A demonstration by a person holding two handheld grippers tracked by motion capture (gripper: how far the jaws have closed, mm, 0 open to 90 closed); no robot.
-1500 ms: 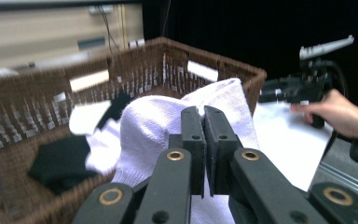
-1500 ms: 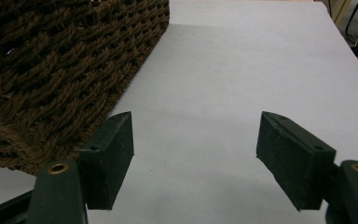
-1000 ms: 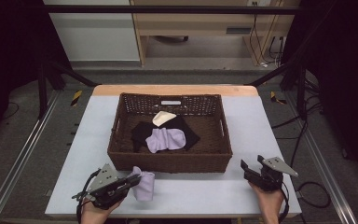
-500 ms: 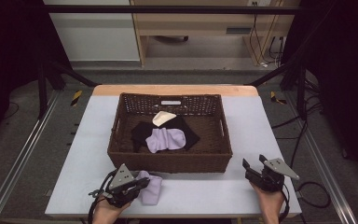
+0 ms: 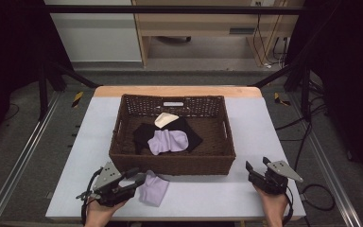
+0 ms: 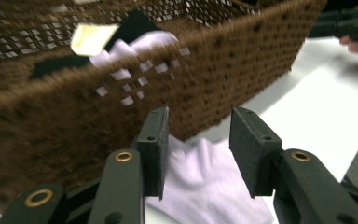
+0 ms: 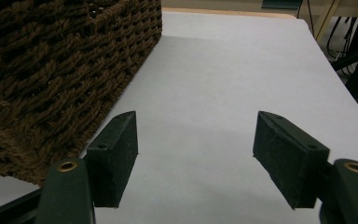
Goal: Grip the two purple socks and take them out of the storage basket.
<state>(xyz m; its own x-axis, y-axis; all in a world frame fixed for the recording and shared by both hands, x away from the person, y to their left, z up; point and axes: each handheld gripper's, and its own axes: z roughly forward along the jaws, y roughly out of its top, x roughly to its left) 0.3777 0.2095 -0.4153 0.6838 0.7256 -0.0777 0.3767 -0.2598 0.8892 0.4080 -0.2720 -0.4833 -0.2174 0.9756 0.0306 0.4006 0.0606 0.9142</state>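
Beside the basket (image 5: 172,163), left gripper (image 6: 198,147) straddles lilac sock (image 5: 153,189).

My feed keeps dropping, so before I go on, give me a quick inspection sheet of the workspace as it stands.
Surface: pale table, bare at its right side.
Job's things: brown wicker basket mid-table holds a lilac sock on a black cloth, with a cream piece behind. A second lilac sock lies on the table in front of the basket.
Clutter: nothing seen.
Grippers: left gripper open, jaws over the outer sock, not closed on it. Right gripper open, nothing between its jaws, right of the basket.
Cables: black cable trails off the right gripper.
Surroundings: wooden desk behind, grey floor.
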